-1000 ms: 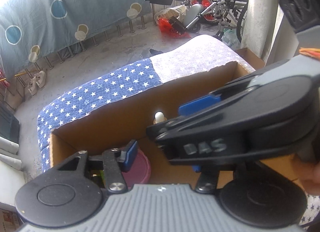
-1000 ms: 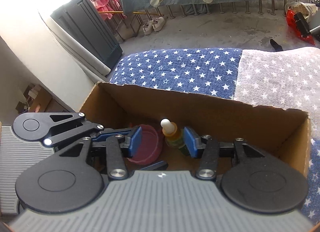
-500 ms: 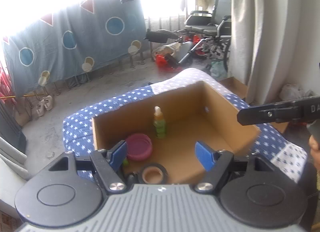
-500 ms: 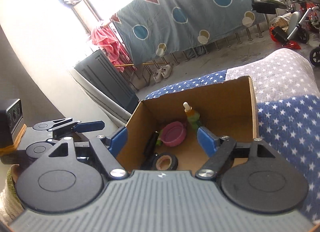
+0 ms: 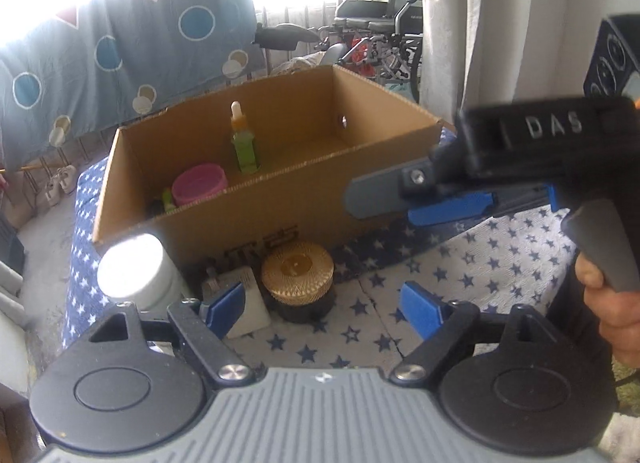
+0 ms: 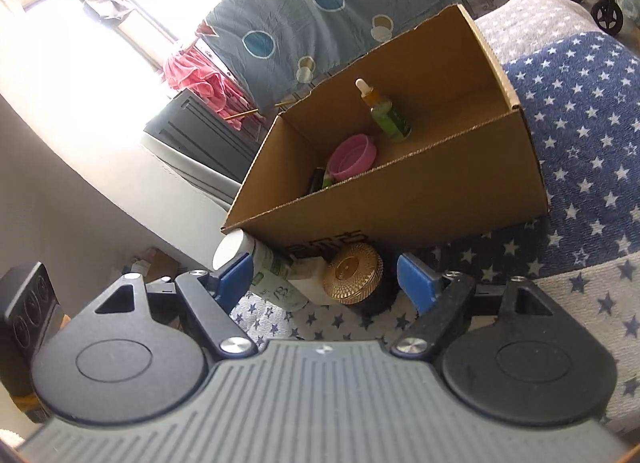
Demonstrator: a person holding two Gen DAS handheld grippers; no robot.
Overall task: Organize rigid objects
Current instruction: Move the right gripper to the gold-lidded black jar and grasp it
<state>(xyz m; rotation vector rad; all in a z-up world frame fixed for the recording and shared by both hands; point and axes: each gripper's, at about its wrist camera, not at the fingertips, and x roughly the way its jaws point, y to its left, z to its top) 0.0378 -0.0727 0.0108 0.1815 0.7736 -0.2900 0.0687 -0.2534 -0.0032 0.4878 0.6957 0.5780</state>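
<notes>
Raised letters "DAS" stand on the black body of the right gripper [image 5: 472, 199]. Dark print on the cardboard box [image 5: 280, 219] front is partly hidden; I can't read it.

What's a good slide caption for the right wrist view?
Open right tool faces a gold-lidded jar before a cardboard box holding a dropper bottle and pink lid.

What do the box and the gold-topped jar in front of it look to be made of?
Box: plain brown corrugated cardboard, matte; fluting shows along its cut rim. Gold-topped jar: shiny metallic-looking gold lid with a ribbed pattern, possibly plated plastic, on a dark base of unclear material.
</notes>
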